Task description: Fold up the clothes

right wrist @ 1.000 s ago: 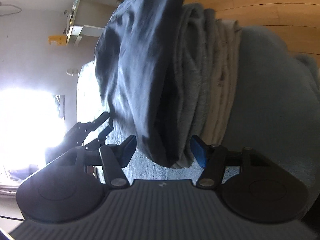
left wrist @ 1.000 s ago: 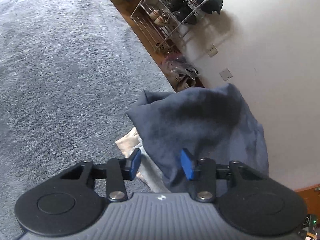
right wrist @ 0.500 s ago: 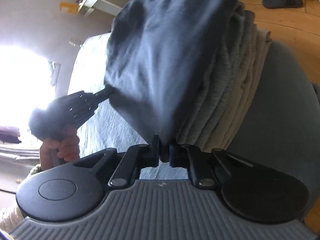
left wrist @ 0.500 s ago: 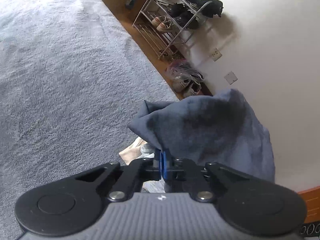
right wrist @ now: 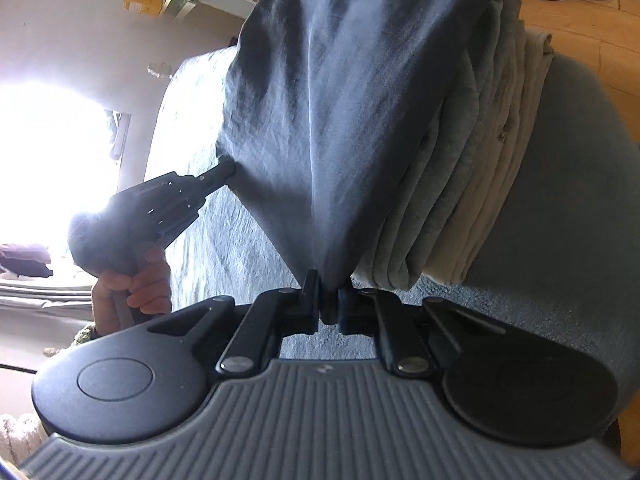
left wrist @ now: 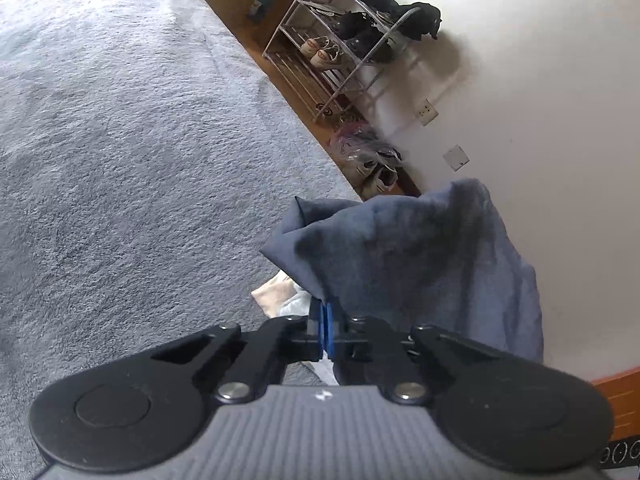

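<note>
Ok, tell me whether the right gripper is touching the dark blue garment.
Touching. The right wrist view shows the right gripper shut on a corner of the dark blue garment, cloth pinched between its pads.

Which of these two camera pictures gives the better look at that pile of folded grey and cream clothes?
The right wrist view. There the stack of folded clothes shows its layered edges, beside the dark blue garment pinched in the right gripper. The left wrist view shows only a cream and pale corner peeking out under that garment.

Two grippers (left wrist: 325,322) (right wrist: 329,300), one dark blue garment (right wrist: 344,92), one stack of folded clothes (right wrist: 476,168), one bed (left wrist: 120,160), one shoe rack (left wrist: 340,44).
</note>
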{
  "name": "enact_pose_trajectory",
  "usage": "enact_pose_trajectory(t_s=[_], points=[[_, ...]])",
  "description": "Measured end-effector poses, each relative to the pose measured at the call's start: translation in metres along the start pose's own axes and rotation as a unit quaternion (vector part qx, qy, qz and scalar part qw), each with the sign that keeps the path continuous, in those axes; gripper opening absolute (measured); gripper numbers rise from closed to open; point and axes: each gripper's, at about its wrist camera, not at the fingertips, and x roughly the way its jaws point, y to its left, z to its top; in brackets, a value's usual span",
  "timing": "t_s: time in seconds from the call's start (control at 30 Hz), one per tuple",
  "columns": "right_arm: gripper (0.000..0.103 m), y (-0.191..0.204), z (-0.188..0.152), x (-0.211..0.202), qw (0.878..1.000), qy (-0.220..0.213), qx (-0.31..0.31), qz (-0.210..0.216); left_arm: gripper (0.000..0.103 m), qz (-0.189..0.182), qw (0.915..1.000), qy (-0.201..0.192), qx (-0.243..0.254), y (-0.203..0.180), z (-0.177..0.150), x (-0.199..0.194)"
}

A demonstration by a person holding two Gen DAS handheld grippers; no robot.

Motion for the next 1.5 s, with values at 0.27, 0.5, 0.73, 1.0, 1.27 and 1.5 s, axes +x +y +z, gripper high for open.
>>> enact_pose_trajectory(t_s=[0.27, 0.5, 0.73, 1.0, 1.27, 1.5], points=[[0.032, -0.026, 0.005, 0.006, 0.999, 0.028, 0.009, -0.023, 0.013, 0.018, 0.9996, 0.004, 0.021, 0.002, -0.007, 0.01], [0.036, 0.008, 0.013, -0.041, 0.979, 0.094, -0.149, -0.107, 0.031, 0.027, 0.9988, -0.037, 0.019, 0.01, -0.003, -0.02], [0.025, 0.098, 0.057, -0.03, 0.909, -0.018, -0.404, -0.101, 0.033, 0.022, 0.9958, -0.073, 0.051, -0.016, 0.004, -0.032], [0.017, 0.131, 0.127, 0.046, 0.883, -0.041, -0.466, -0.036, 0.034, 0.041, 0.9876, -0.054, 0.141, -0.072, -0.015, 0.003], [0.01, 0.092, 0.186, 0.07, 0.902, -0.072, -0.409, -0.116, 0.036, 0.068, 0.9854, -0.051, 0.148, -0.071, -0.026, 0.02], [0.015, 0.108, 0.177, 0.052, 0.898, -0.057, -0.435, -0.036, 0.037, 0.071, 0.9835, -0.043, 0.161, -0.073, -0.022, 0.019]])
